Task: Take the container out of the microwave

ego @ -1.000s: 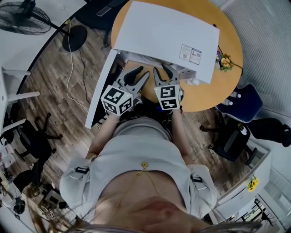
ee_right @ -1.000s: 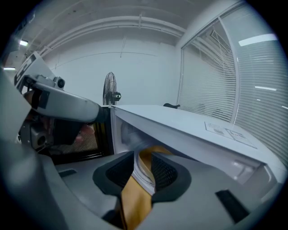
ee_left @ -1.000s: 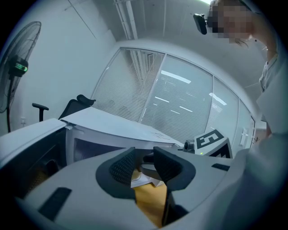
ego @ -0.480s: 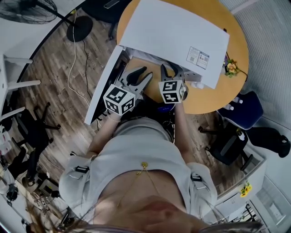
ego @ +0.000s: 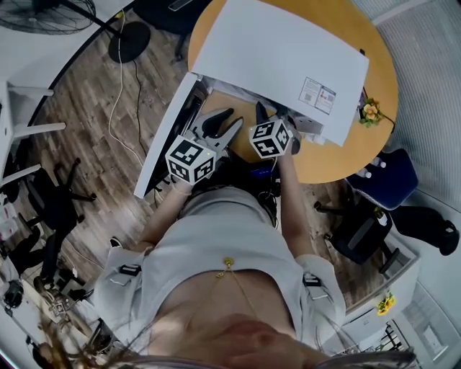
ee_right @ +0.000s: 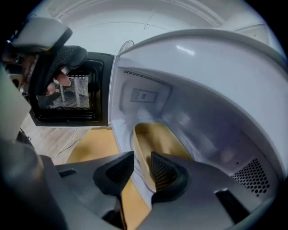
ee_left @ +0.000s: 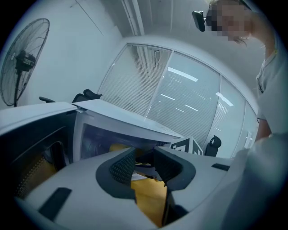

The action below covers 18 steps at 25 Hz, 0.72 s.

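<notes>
The right gripper view looks into the open microwave [ee_right: 193, 90]: the yellow container [ee_right: 157, 139] sits inside at 6 o'clock, just past the right gripper [ee_right: 141, 162], whose jaws are apart and empty. The left gripper [ee_left: 144, 158] is likewise parted and empty. Only the head view shows the top sticker [ego: 318, 91], at 1 o'clock, its print unreadable.

One white microwave [ego: 281, 50] with one open door [ego: 167, 137], one yellow container [ee_right: 157, 137] and one round table [ego: 338, 155]. Two grippers, the left gripper [ee_left: 144, 164] and the right gripper [ee_right: 141, 168], with two marker cubes [ego: 191, 158] between them. Also one standing fan [ego: 43, 11], one small plant with yellow flowers [ego: 371, 112] and at least three office chairs [ego: 50, 205].
</notes>
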Tool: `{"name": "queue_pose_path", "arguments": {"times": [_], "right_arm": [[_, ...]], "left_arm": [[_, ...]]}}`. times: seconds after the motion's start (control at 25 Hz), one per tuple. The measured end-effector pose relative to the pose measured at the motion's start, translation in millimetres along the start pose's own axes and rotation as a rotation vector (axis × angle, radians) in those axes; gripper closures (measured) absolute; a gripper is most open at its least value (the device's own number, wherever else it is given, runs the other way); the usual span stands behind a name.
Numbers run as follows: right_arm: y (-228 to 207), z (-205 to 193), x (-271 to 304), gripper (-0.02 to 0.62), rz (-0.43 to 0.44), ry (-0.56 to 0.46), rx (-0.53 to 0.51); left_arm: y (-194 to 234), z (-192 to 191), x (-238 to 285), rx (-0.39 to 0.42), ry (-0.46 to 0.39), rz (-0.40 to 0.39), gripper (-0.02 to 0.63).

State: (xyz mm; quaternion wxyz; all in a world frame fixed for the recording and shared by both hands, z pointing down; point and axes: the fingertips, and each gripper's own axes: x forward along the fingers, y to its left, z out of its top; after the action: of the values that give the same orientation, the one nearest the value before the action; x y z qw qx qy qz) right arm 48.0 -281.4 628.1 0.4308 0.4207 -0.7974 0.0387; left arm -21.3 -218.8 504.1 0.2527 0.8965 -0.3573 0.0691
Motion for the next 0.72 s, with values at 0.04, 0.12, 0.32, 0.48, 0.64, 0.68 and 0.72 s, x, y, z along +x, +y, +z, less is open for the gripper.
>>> {"name": "queue_pose_path", "arguments": {"times": [0.04, 0.12, 0.32, 0.48, 0.64, 0.68, 0.72], "right_arm": [[0.2, -0.5, 2.1, 0.469, 0.001, 0.007, -0.003], [0.5, -1.3, 6.6, 0.470, 0.005, 0.022, -0.020], [2.0, -5.7, 15.2, 0.482, 0.020, 0.067, -0.061], [2.5, -7.0, 19.9, 0.491, 0.036, 0.081, -0.066], [2.1, -8.8, 24.8, 0.507, 0.044, 0.089, -0.074], [1.9, -8.5, 25.3, 0.525, 0.044, 0.087, -0.079], [1.5, -7.8, 25.9, 0.529, 0.046, 0.085, -0.085]], "left_arm": [[0.2, -0.1, 0.3, -0.001, 0.000, -0.001, 0.480], [0.3, -0.2, 0.8, -0.003, 0.001, -0.003, 0.480], [0.4, -1.3, 2.7, -0.008, 0.004, -0.004, 0.480], [2.1, -2.2, 1.7, -0.015, 0.004, 0.001, 0.480], [5.9, -3.7, 2.6, -0.022, 0.006, 0.007, 0.480], [7.2, -4.1, 2.6, -0.025, 0.007, 0.009, 0.480], [8.7, -3.7, 2.7, -0.028, 0.005, 0.011, 0.480]]}}
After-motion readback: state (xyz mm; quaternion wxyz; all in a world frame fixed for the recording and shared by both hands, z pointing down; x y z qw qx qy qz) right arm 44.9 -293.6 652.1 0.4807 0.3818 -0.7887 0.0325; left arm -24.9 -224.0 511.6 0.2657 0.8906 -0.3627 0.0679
